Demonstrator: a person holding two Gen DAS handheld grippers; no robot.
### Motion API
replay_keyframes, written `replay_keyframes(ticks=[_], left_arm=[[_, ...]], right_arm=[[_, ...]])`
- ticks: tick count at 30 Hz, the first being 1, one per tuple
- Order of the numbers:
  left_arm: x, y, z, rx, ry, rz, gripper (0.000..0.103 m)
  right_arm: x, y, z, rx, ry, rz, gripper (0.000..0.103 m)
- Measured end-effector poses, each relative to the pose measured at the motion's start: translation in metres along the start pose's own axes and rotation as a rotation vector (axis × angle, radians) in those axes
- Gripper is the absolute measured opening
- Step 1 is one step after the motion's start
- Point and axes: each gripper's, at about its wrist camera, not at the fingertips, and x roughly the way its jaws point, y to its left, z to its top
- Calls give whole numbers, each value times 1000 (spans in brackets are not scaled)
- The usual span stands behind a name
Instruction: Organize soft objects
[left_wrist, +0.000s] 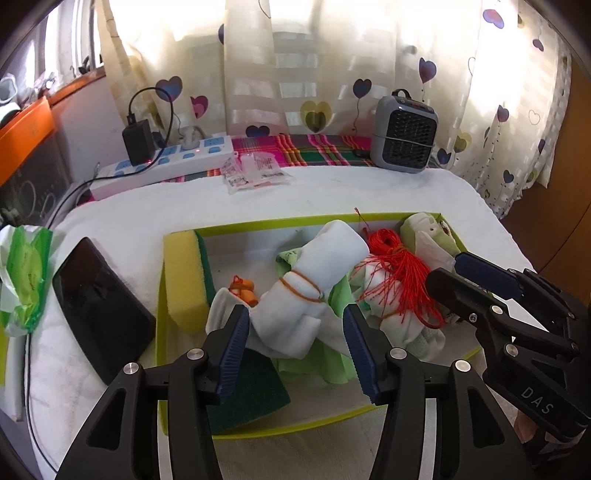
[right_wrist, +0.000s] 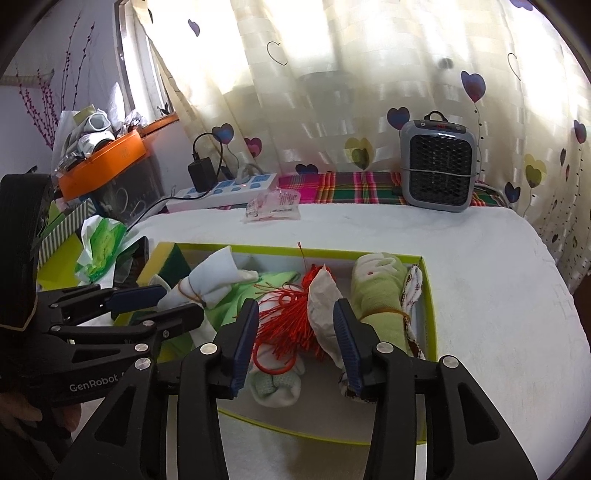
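Left wrist: phone (left_wrist: 99, 310) beside box (left_wrist: 258, 430), heater (left_wrist: 404, 134) behind.

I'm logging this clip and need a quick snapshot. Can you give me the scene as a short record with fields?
surface: white padded cloth
container: green-rimmed box, open top
in box: white cloth roll bound with a rubber band; red string bundle; green towel roll; yellow sponge at left end
left gripper: open, around the white cloth roll
right gripper: open, over the red string bundle
beside box: black phone
background: grey heater
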Motion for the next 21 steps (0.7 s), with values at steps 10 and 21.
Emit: replay_keyframes(ticks=[10,21], left_arm=[[-19,-1,-12,-23,-18,-4,52],[-41,-7,-37,-53,-33,20,53]], right_arm=[[-18,4,-7,14,-23,-15,45],[-35,5,-26,30,-5,-44,53]])
